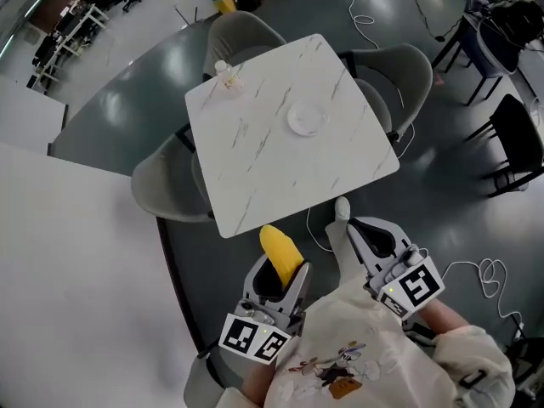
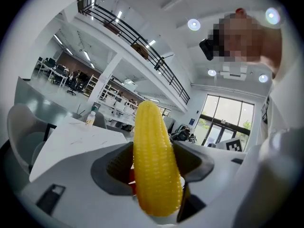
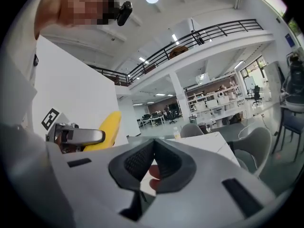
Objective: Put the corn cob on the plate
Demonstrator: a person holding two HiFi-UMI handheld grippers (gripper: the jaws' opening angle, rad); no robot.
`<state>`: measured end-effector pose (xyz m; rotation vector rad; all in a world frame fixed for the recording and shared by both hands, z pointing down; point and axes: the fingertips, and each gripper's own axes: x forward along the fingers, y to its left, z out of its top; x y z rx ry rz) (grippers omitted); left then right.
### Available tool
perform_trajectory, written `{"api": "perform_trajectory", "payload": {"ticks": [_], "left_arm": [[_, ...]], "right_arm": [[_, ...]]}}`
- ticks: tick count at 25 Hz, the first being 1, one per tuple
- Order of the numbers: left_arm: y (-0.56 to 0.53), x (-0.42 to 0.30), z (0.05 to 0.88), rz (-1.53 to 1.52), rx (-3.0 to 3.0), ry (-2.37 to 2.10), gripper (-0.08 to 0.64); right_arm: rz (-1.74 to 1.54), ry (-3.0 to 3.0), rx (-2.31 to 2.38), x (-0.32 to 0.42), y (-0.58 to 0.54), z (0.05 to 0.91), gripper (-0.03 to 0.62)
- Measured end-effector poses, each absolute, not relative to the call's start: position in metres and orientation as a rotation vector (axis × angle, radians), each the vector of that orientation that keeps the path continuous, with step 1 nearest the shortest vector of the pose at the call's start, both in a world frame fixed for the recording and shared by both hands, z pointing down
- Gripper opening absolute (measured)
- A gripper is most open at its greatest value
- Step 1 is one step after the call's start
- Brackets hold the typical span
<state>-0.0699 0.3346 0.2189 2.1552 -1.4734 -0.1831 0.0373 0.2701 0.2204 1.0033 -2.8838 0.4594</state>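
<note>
The left gripper (image 1: 278, 284) pinches the corn cob (image 1: 281, 253) near its thick end, its 2 jaws pressed against the cob's sides. Most of the cob sticks out past the jaws, pointing toward the table (image 1: 255, 164). The cob hangs in the air just short of the table's near edge, over the floor. The right gripper (image 3: 153, 164) is beside it, also short of that edge, with its jaws pressed together on nothing.

The plate (image 1: 306, 118) lies past the table's middle, toward its far side, well apart from the cob. A small bottle (image 1: 227, 75) stands at the table's far left corner.

The likely risks are that the smooth, tapered cob slips or pivots in such a short grip during the reach. Dropped from a height or at a tilt, it could also roll off the small, shallow plate.
</note>
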Motion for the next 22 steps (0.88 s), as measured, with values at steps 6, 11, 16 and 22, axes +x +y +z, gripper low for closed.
{"api": "perform_trajectory", "payload": {"ticks": [6, 11, 16, 22], "left_arm": [[0.218, -0.076, 0.224, -0.172, 2.088, -1.466, 0.272], [0.146, -0.086, 0.233, -0.111, 2.055, -1.488, 0.272], [0.115, -0.103, 0.235, -0.125, 2.000, -1.530, 0.272], [0.095, -0.116, 0.240, -0.106, 1.982, -1.496, 0.272]], "right_arm": [[0.456, -2.893, 0.934, 0.021, 0.161, 0.215, 0.005], [0.498, -2.858, 0.885, 0.010, 0.085, 0.226, 0.005], [0.513, -2.851, 0.857, -0.005, 0.043, 0.225, 0.005], [0.543, -2.829, 0.869, -0.020, 0.029, 0.226, 0.005]]}}
